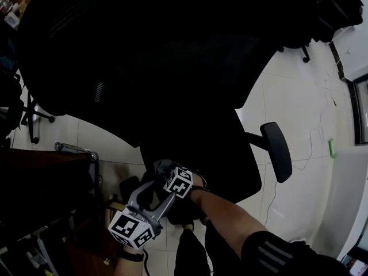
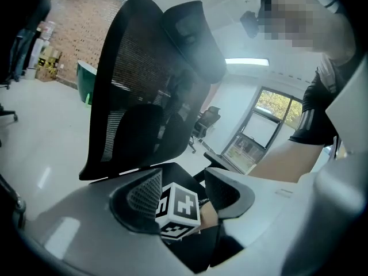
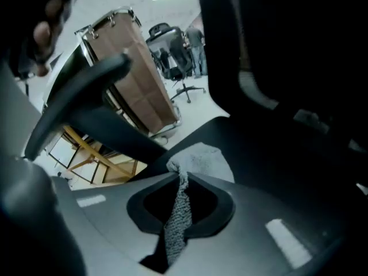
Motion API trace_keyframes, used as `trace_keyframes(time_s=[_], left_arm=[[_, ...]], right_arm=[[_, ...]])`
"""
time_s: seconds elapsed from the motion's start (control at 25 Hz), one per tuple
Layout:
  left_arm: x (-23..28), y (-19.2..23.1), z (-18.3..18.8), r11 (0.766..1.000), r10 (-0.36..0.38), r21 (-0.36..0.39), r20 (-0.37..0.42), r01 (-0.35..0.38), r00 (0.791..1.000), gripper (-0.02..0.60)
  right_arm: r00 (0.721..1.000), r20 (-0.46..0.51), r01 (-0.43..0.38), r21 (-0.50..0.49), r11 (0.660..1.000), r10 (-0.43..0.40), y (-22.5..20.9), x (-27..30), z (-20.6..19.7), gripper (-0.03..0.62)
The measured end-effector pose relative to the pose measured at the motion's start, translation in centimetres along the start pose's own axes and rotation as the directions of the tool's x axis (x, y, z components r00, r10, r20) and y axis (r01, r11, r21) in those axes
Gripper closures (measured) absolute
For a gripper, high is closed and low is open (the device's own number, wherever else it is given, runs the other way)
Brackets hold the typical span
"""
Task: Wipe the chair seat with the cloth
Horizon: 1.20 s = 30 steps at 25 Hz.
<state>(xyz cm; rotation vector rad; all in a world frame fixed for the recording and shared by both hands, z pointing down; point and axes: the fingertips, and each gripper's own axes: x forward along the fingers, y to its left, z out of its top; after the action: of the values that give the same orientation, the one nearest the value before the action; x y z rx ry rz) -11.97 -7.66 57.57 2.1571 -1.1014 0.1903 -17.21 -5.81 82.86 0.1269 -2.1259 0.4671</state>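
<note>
Right tongs [image 3: 183, 178]: clenched on the cloth [image 3: 201, 158]. A thin twisted strip of grey knit runs down between the jaws. The rest bunches just past the tips and lies on the black chair seat [image 3: 276, 171], near its edge.

Left tongs [image 2: 184, 180]: released, jaws well apart, gripping nothing. Through the gap you're looking at the marker cube [image 2: 178, 209] of the right tongs, close in, with a bit of your hand [image 2: 210, 214] beside it.

In the head view both tongs sit at the seat's near edge, the left one lower and further left. Your right forearm [image 1: 228, 214] comes in from bottom right.

Outward:
- The mesh backrest [image 2: 144, 79] rises upright above the seat.
- One armrest pad [image 1: 277, 151] sticks out sideways over the pale tiled floor [image 1: 305, 96].
- The right gripper view has an armrest [image 3: 80, 94] crossing the upper left. Past it are a brown tabletop [image 3: 138, 76] on a metal frame and other office chairs [image 3: 172, 53] far back.
- The left gripper view has a window [image 2: 259, 125] behind the chair and your torso at the right edge.
</note>
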Motion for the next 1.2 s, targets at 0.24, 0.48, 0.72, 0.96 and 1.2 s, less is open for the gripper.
trace_keyframes(time_s=[0.24, 0.48, 0.72, 0.96, 1.2], left_arm=[[-0.4, 0.1, -1.2, 1.000, -0.004, 0.009, -0.021, 0.004, 1.000, 0.327], [0.8, -1.7, -1.2, 0.999, -0.049, 0.012, -0.027, 0.049, 0.998, 0.327], [2.0, -2.8, -0.8, 0.997, -0.075, 0.010, -0.038, 0.076, 0.996, 0.327], [1.3, -2.4, -1.3, 0.999, -0.047, 0.001, -0.043, 0.047, 0.998, 0.327], [-0.3, -0.9, -3.0, 1.000, -0.013, -0.010, -0.063, 0.012, 0.998, 0.327]], right_arm=[[0.991, -0.067, 0.119, 0.022, 0.993, -0.117, -5.8, -1.9, -6.8, 0.574], [0.906, -0.216, 0.401, 0.159, 0.902, -0.364, -19.6, -13.5, -17.3, 0.574], [0.893, -0.176, 0.444, 0.202, 0.873, -0.413, -20.8, -16.2, -17.0, 0.574], [0.984, 0.009, 0.172, 0.172, 0.970, -0.176, -7.0, -7.1, -7.4, 0.574], [0.999, -0.014, 0.041, 0.055, 0.998, -0.041, 2.4, -0.6, -4.8, 0.574]])
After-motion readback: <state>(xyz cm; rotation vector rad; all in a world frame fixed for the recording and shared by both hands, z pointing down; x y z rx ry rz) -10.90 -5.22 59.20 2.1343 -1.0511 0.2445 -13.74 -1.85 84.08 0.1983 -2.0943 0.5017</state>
